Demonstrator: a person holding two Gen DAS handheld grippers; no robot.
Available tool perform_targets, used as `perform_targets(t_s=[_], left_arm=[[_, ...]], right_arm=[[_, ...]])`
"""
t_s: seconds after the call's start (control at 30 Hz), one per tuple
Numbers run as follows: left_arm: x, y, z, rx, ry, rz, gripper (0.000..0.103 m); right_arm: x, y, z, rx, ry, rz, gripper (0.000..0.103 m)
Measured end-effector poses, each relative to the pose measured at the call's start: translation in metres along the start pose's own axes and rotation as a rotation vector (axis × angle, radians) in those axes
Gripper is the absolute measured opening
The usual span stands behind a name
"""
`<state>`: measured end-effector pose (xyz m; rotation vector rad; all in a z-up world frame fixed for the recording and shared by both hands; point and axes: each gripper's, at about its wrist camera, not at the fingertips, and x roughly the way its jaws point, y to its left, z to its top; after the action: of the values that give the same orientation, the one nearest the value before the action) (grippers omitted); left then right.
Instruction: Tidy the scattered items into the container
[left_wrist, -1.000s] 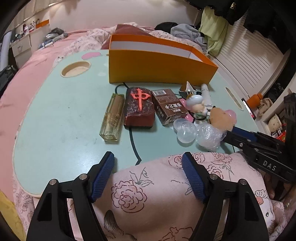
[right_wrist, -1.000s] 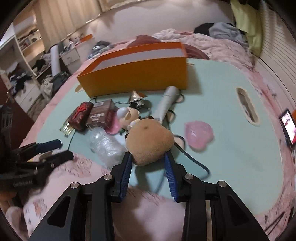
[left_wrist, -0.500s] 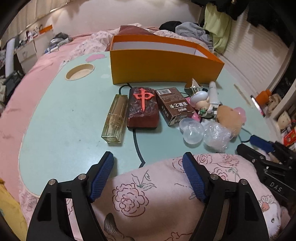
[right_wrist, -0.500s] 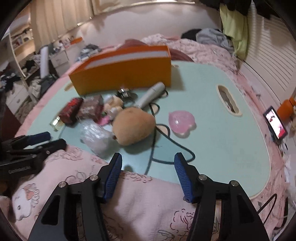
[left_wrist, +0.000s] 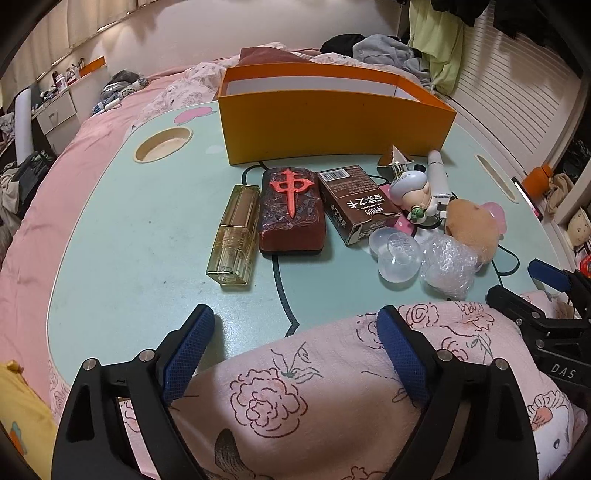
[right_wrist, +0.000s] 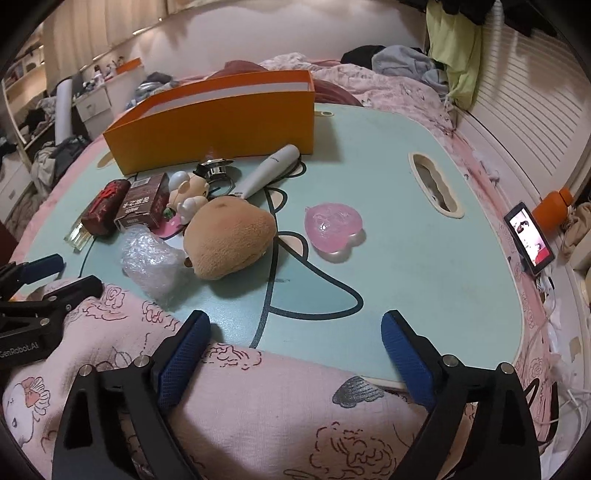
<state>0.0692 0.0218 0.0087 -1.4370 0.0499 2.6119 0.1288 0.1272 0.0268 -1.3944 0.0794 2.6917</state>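
Nearest, the left gripper (left_wrist: 291, 334) and right gripper (right_wrist: 293, 338) have both just been opening and hang spread, empty, over the pink blanket (right_wrist: 258, 398). Mid-table, the plush toy (right_wrist: 229, 236) lies touching the bubble wrap (right_wrist: 149, 262); a grab could snag both. The orange container (right_wrist: 218, 125) stands at the far edge of the table (right_wrist: 406, 229).

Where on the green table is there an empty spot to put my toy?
The table is bare on its right side, between the pink heart case and the handle slot. It is also bare left of the gold bottle, below the round hole. It is crowded in front of the orange box.
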Motion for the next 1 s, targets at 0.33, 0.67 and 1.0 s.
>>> perform_targets(t_s=[0.33, 0.67, 1.0], left_arm=[[0.0001, -0.0003, -0.0001, 0.000, 0.000, 0.000, 0.090], [-0.0001, -0.0003, -0.0008, 0.001, 0.002, -0.001, 0.091], [0.0003, -0.0008, -0.0002, 0.001, 0.002, -0.001, 0.091]], right_arm=[[0.0008, -0.0055, -0.0004, 0.000, 0.009, 0.003, 0.097], [0.0005, -0.0048, -0.0006, 0.000, 0.016, 0.004, 0.099], [0.0011, -0.0044, 0.0003, 0.000, 0.021, 0.004, 0.100]])
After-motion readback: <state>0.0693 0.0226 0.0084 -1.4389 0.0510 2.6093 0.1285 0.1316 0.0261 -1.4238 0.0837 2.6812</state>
